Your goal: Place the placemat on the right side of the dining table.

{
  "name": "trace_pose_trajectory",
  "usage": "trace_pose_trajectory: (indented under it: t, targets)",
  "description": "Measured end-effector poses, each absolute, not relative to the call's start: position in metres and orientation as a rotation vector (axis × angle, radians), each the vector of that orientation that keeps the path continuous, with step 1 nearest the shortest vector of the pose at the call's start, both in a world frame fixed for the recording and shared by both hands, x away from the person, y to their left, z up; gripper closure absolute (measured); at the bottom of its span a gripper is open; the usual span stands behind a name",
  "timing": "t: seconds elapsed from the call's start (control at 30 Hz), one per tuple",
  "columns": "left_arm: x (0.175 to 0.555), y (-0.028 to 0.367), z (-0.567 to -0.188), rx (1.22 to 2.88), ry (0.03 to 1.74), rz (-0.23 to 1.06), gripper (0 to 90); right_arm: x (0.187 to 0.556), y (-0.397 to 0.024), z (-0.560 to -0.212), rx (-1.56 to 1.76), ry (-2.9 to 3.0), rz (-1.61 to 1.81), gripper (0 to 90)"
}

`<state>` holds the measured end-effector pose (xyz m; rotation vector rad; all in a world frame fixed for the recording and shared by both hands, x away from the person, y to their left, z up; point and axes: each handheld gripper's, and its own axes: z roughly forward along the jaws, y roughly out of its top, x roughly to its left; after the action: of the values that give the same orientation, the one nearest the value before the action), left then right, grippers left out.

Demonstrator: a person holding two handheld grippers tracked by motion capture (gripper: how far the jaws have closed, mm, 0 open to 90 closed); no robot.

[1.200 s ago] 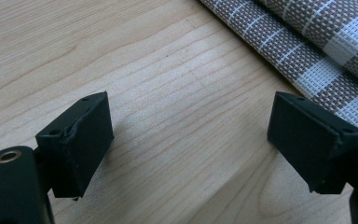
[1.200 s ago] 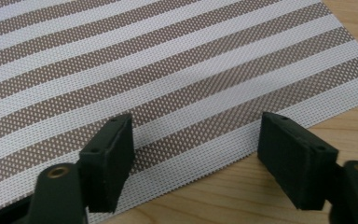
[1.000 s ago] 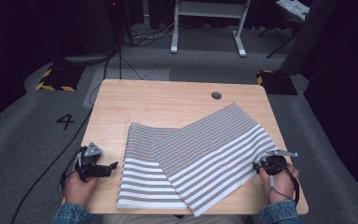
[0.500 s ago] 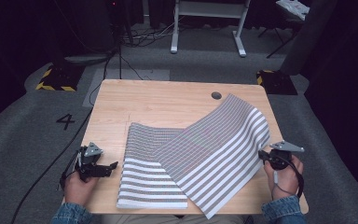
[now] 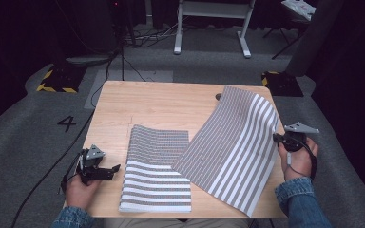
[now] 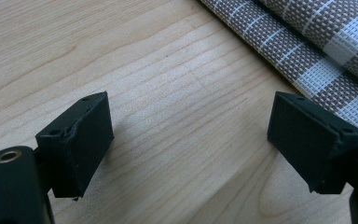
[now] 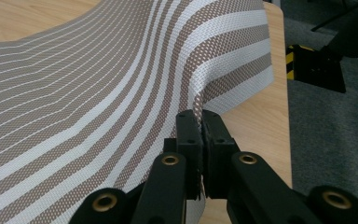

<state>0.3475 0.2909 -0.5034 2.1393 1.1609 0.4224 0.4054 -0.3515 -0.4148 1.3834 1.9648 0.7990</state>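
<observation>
High view, mat: a brown-and-white striped woven placemat [image 5: 233, 152] is lifted by its right edge above the light wooden table [image 5: 161, 102], partly over a second striped mat [image 5: 157, 173].
High view, hand: the right gripper [image 5: 279, 139] is held raised.
Left gripper view: the left gripper [image 6: 191, 140] is spread wide, nothing held.
Right gripper view: the jaws are clenched on the mat's edge; it is judged light, semi-stiff and floppy, best pinched at an edge.

High view: fixed above the person's side, facing forward and down over the whole counter [image 5: 161, 104]. Left tool view: close, low over bare wood beside the striped mat [image 6: 317, 42]. Right tool view: close along the mat's lifted edge. All share the mat.
</observation>
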Motion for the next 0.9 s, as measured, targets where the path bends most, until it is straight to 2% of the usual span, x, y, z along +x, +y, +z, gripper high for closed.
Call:
trace_pose_trajectory:
  t: [0.2, 0.27, 0.33, 0.43, 0.9]
  targets:
    - [0.347, 0.291, -0.503, 2.139, 1.161, 0.423, 14.3, 0.432, -0.36, -0.421, 1.369, 1.92, 0.772, 84.8]
    - [0.347, 0.291, -0.503, 2.139, 1.161, 0.423, 14.3, 0.441, -0.363, -0.423, 1.312, 1.868, 0.777, 75.3]
    - [0.347, 0.291, -0.503, 2.139, 1.161, 0.423, 14.3, 0.446, -0.364, -0.424, 1.31, 1.806, 0.779, 58.0]
    - [0.347, 0.291, -0.503, 2.139, 1.161, 0.423, 14.3, 0.445, -0.365, -0.422, 1.354, 1.76, 0.814, 49.6]
    - [0.348, 0.291, -0.503, 2.142, 1.16, 0.419, 14.3, 0.379, -0.282, -0.391, 1.344, 2.069, 1.027, 42.0]
